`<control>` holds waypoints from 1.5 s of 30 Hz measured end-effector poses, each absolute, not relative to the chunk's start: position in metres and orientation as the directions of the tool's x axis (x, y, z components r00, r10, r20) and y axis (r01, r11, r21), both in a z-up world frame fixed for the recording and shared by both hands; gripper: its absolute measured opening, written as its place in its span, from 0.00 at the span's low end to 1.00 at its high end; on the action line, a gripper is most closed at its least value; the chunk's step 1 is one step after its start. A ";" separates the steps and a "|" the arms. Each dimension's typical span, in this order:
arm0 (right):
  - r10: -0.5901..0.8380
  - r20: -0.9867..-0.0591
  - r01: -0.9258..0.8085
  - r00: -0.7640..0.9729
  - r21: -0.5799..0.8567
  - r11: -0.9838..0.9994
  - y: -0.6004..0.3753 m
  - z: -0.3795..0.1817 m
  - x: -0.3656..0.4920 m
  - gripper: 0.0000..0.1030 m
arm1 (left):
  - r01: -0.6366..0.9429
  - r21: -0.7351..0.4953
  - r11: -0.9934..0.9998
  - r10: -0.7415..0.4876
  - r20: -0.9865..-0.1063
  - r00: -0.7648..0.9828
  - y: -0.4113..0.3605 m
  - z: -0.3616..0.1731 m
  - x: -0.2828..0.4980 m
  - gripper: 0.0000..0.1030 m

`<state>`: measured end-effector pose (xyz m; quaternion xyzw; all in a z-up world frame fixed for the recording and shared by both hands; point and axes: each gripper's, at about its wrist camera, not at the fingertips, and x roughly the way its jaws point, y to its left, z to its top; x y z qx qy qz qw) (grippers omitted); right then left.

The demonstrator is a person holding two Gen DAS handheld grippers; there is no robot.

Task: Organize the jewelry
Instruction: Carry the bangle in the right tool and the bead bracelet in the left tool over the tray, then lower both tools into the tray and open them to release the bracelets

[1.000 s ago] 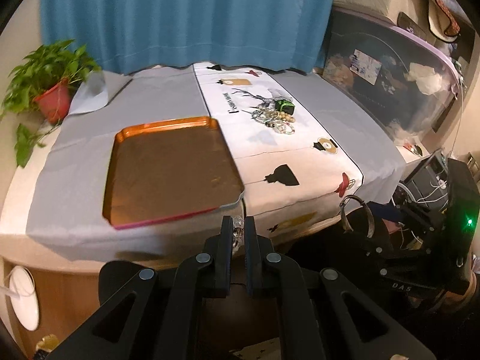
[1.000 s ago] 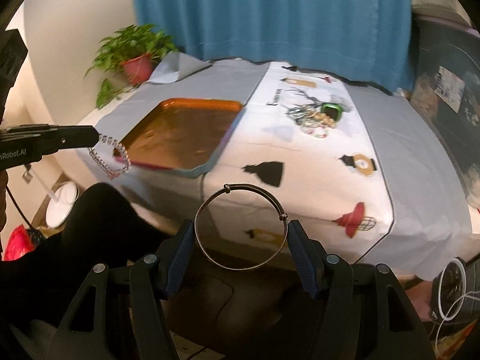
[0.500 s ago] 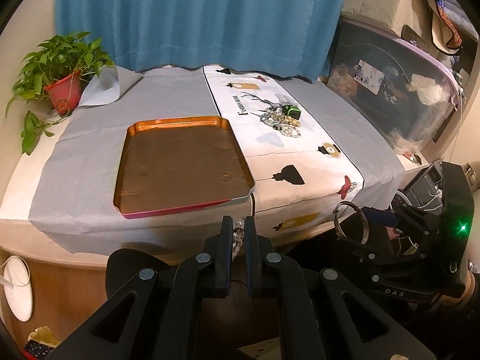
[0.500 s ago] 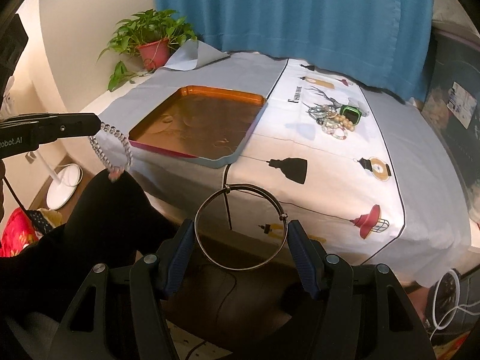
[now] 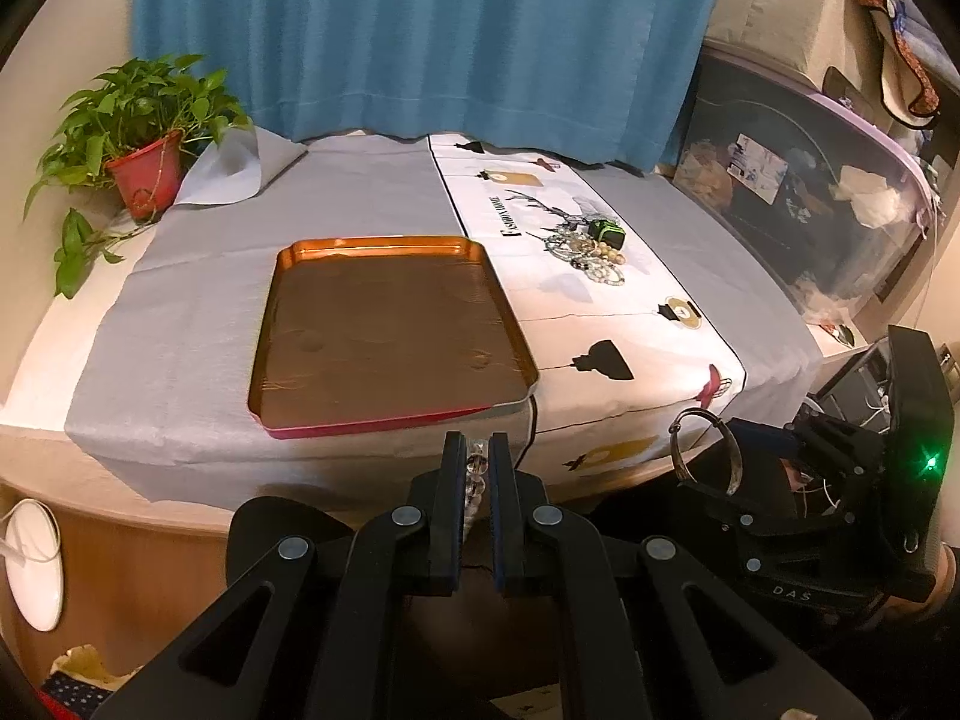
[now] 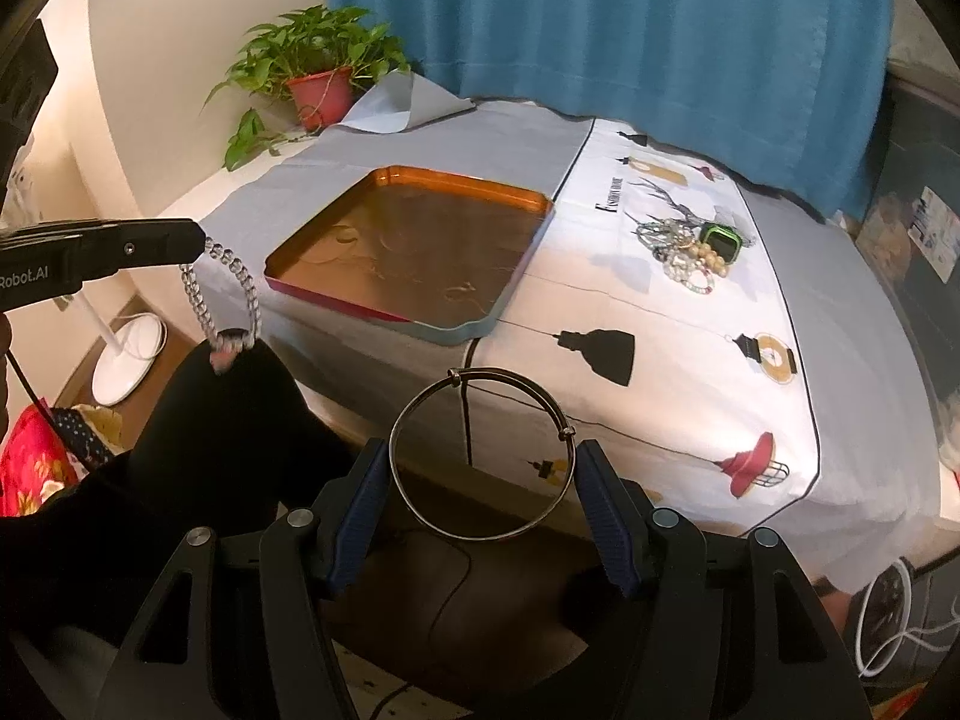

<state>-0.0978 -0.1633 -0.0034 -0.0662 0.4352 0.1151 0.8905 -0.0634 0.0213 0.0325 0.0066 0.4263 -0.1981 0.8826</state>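
While both grippers hung short of the table's near edge, the orange tray (image 5: 390, 324) lay ahead of them on the grey cloth (image 5: 180, 312), empty, its long axis running away from the person. It sat straight in front of the left gripper (image 5: 478, 468) and ahead and to the left of the right gripper (image 6: 483, 468), so the left hand looked nearer, judging by both views. The jewelry pile (image 6: 690, 252) stayed on the white runner (image 6: 660, 348), right of the tray and well apart from both tools. Right gripper's jaws stood about half open, pads pressing the sides of a thin metal bangle (image 6: 480, 456), held upright as a ring. Left gripper's jaws were nearly shut, pinching a clear bead bracelet (image 6: 231, 294) that dangled below the fingertips, over the person's dark-clad knee (image 6: 228, 420), not yet over the tray.
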 end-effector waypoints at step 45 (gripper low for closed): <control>0.153 -0.803 -0.265 0.576 -0.006 0.964 -0.085 -0.048 0.108 0.62 | 0.320 -0.149 0.936 -0.313 -0.770 0.556 0.056 -0.014 0.104 0.05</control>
